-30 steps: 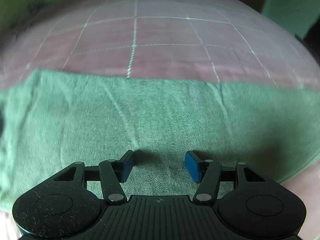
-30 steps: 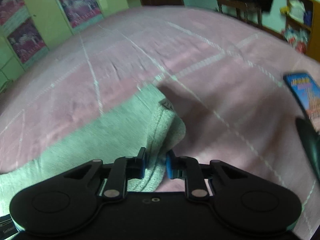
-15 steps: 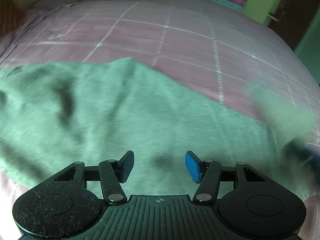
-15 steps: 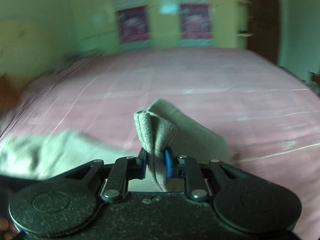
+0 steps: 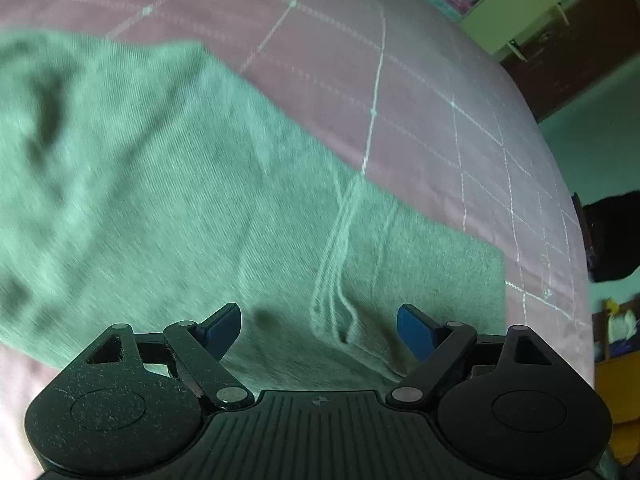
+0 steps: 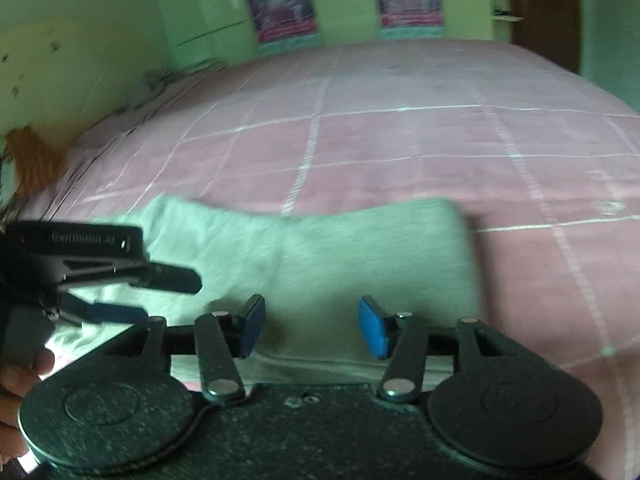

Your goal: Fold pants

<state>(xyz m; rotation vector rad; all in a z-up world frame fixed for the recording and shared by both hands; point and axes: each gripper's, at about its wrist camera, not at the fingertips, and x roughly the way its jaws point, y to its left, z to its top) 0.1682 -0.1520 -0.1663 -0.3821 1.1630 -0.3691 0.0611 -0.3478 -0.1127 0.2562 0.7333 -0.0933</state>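
The green pants are laid flat on the bed, which is covered by a pink bedspread crossed by white grid lines. In the left wrist view the cloth is spread across the lower and left part of the picture, with creases seen near its middle and its straight end lying toward the right, where bare bedspread is shown beyond it. The left hand-held gripper is held over the cloth with its jaws spread wide; they have just been opening, and nothing is gripped between the blue pads, only the fabric lying beneath them. In the right wrist view the pants are seen as a folded band running across the bed, one end toward the right and the other reaching left. The right hand-held gripper is held above the near edge of that band with its jaws parted about halfway; they too have just been opening, and the cloth is not pinched between the pads. The left hand-held gripper is also seen at the left edge of this view, with a person's fingers just below it. Posters are hung on the green wall behind the bed.
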